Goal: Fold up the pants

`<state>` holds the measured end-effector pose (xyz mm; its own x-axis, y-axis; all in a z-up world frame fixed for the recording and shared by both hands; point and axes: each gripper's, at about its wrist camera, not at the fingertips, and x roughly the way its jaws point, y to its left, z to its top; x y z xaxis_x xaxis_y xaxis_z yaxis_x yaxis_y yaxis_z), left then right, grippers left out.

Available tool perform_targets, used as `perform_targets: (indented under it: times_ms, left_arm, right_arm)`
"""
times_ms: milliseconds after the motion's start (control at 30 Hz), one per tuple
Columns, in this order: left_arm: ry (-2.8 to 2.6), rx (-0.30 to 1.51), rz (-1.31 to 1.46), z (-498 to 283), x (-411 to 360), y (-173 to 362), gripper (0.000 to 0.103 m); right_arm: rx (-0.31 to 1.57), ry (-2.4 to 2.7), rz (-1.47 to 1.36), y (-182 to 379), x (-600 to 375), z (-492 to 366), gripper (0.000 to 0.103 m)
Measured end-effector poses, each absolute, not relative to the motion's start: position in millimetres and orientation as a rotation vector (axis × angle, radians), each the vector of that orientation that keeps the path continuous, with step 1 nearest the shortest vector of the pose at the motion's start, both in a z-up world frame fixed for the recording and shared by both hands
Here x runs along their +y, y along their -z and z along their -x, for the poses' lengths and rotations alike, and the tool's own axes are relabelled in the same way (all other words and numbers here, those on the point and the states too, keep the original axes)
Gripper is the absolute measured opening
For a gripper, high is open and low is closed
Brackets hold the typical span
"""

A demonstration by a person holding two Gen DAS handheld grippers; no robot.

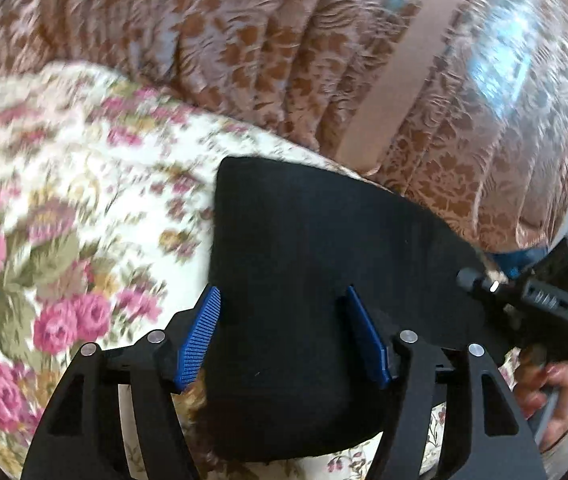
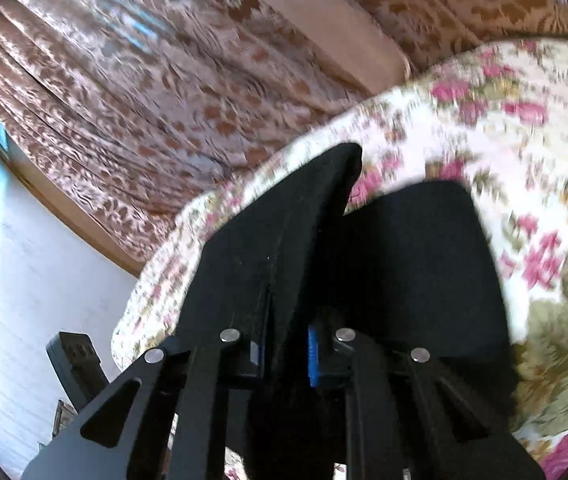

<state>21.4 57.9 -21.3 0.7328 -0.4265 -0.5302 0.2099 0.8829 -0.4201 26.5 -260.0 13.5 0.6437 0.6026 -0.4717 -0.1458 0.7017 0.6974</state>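
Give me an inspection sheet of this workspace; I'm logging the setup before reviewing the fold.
Surface: floral bedspread, blurred by motion.
Job's things: black pants lying on the bedspread, one edge lifted.
Clutter: nothing seen.
Grippers: left gripper open, fingers astride the pants; right gripper shut on a fold of the pants.
Cables: nothing seen.
Surroundings: patterned brown curtain behind the bed; white wall at left in the right wrist view.

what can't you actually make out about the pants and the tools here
- Left wrist view: the pants fill the space between the left tool's blue pads, which stand wide apart; grip contact unclear.
- Left wrist view: the right tool is cut off at the right edge, its tips hidden.
- Right wrist view: black cloth covers the right tool's pads; fold layers unreadable.
- Both views: the floral bedspread is motion-blurred.
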Motion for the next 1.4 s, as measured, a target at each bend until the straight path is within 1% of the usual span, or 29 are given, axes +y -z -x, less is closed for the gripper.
perform_targets:
  times_ms: [100, 200, 333, 400, 533, 667, 733, 833, 867, 1000, 1133, 1267, 1400]
  left_arm:
    - [0.413, 0.633, 0.283, -24.9, 40.0, 11.3, 0.063]
    - [0.451, 0.629, 0.234, -35.1, 22.0, 7.1, 0.063]
    - [0.469, 0.651, 0.146, -44.1, -3.4, 9.6, 0.063]
    - [0.462, 0.669, 0.075, -45.6, -17.6, 15.7, 0.069]
    - [0.445, 0.659, -0.068, -39.5, -35.8, 29.9, 0.074]
    - [0.454, 0.639, -0.067, -39.2, -31.8, 38.8, 0.074]
    - [0.457, 0.642, -0.06, -39.0, -29.5, 37.1, 0.074]
    - [0.463, 0.663, -0.042, -37.9, -26.2, 27.6, 0.076]
    - [0.47, 0.679, -0.02, -39.1, -22.1, 21.9, 0.076]
    - [0.477, 0.683, 0.072, -48.5, -8.0, -3.2, 0.076]
    - [0.451, 0.72, 0.043, -80.6, -15.1, -21.9, 0.076]
    - [0.419, 0.772, -0.047, -119.5, -39.7, -26.7, 0.076]
    - [0.378, 0.835, -0.11, -147.8, -58.4, -19.0, 0.076]
  right_arm:
    - [0.725, -0.45, -0.665, -29.1, -272.2, -25.7, 0.013]
    - [0.707, -0.412, -0.653, -32.6, -288.6, -26.9, 0.013]
    - [0.756, -0.371, -0.682, -12.7, -304.1, -31.8, 0.013]
    - [0.787, -0.343, -0.686, 3.0, -307.2, -31.7, 0.013]
    - [0.822, -0.298, -0.702, 32.6, -312.3, -31.7, 0.015]
    - [0.768, -0.29, -0.715, 44.6, -313.3, -24.3, 0.017]
    - [0.763, -0.278, -0.689, 38.9, -310.8, -20.1, 0.021]
    - [0.759, -0.241, -0.617, 21.2, -309.7, -14.6, 0.035]
    - [0.75, -0.221, -0.579, 12.4, -309.7, -12.6, 0.038]
    - [0.702, -0.217, -0.473, -26.9, -305.9, -14.0, 0.038]
    - [0.716, -0.263, -0.367, -56.9, -284.7, -39.3, 0.037]
    - [0.778, -0.286, -0.222, -58.2, -252.3, -72.7, 0.037]
    - [0.847, -0.289, -0.221, -41.5, -241.3, -103.3, 0.037]
